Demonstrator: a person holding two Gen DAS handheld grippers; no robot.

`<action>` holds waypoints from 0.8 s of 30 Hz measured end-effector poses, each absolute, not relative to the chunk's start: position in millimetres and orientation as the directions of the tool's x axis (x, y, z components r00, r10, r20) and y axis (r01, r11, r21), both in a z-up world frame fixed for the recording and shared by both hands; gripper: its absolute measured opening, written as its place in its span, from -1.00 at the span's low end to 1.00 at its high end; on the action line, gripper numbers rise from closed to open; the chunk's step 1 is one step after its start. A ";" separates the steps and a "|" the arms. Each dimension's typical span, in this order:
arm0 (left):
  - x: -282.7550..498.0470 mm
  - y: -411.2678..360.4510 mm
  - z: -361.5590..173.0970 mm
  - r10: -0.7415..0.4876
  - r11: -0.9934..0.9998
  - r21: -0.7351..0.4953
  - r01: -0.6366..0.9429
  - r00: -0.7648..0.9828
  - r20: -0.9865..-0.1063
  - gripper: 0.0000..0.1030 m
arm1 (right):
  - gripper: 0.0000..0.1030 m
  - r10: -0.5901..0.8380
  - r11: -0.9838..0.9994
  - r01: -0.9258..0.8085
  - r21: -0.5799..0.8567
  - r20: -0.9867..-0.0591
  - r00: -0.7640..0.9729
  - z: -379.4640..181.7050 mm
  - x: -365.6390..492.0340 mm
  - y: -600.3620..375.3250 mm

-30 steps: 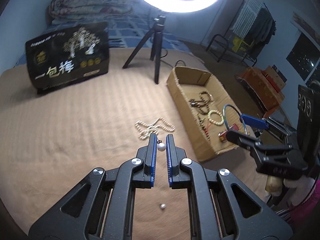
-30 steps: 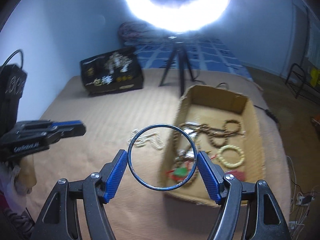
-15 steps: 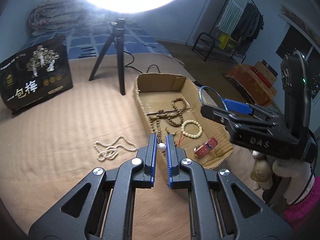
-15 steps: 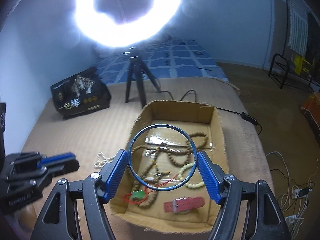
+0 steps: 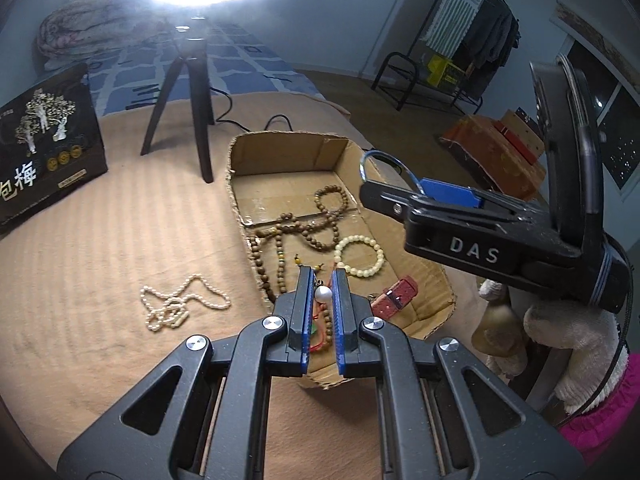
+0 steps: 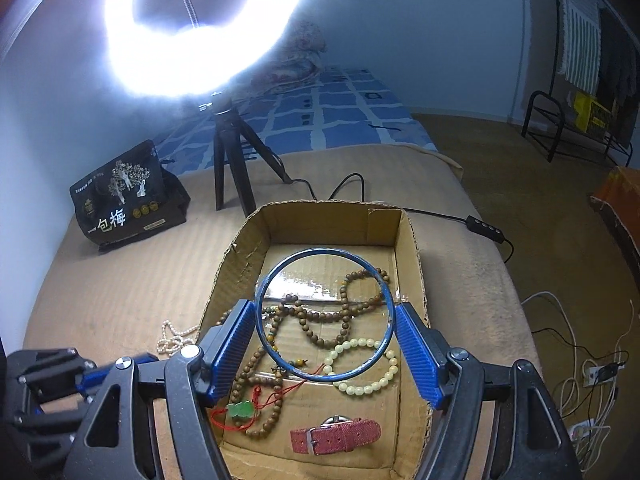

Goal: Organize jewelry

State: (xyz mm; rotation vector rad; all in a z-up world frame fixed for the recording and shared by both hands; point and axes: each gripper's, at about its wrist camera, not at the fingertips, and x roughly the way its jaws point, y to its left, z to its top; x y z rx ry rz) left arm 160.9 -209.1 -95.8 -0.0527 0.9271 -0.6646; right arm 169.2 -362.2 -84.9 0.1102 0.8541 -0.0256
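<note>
Left wrist view: the left gripper (image 5: 322, 294) is closed to a narrow gap with a white pearl (image 5: 322, 293) pinched between its blue pads. It is positioned above the near end of the cardboard box (image 5: 280, 152), which sits on a tan bedcover (image 5: 100, 248). Inside the box lie a brown bead string (image 5: 304, 228), a cream bead bracelet (image 5: 359, 256) and a red strap (image 5: 394, 297). A pearl necklace (image 5: 182, 306) lies on the bedcover just left of the box, apart from it. The right gripper (image 5: 394, 190) enters from the right, over the box, with part of a blue ring (image 5: 370, 158) visible at its tip.

Right wrist view: the right gripper (image 6: 325, 316) is spread wide, and its blue pads press on both sides of the blue ring (image 6: 325, 251), held over the middle of the box (image 6: 316, 216). Below it lie the bead string (image 6: 320, 316), the cream bracelet (image 6: 368, 388), the red strap (image 6: 336, 436) and a green pendant (image 6: 240, 410) on red cord. The left gripper (image 6: 100, 368) is at lower left, too blurred to read its jaws here. A tripod (image 6: 228, 160) stands behind the box.
</note>
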 end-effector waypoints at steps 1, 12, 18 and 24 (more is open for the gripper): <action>160.7 -211.1 -97.0 -0.553 0.799 -0.319 0.510 0.413 -0.724 -0.86 | 0.43 0.023 0.993 0.069 0.091 -0.754 0.657 -85.4 169.6 -363.0; 157.0 -216.1 -101.2 -0.530 0.811 -0.294 0.505 0.424 -0.735 -0.03 | 0.72 -0.009 0.991 0.105 0.083 -0.744 0.668 -81.4 168.3 -367.8; 156.3 -210.6 -98.6 -0.527 0.814 -0.290 0.503 0.431 -0.733 -0.03 | 0.72 -0.009 0.990 0.110 0.088 -0.740 0.672 -79.9 166.4 -369.1; 152.9 -202.9 -95.0 -0.516 0.822 -0.279 0.496 0.443 -0.733 -0.03 | 0.72 0.000 0.990 0.106 0.097 -0.736 0.677 -76.6 162.3 -367.1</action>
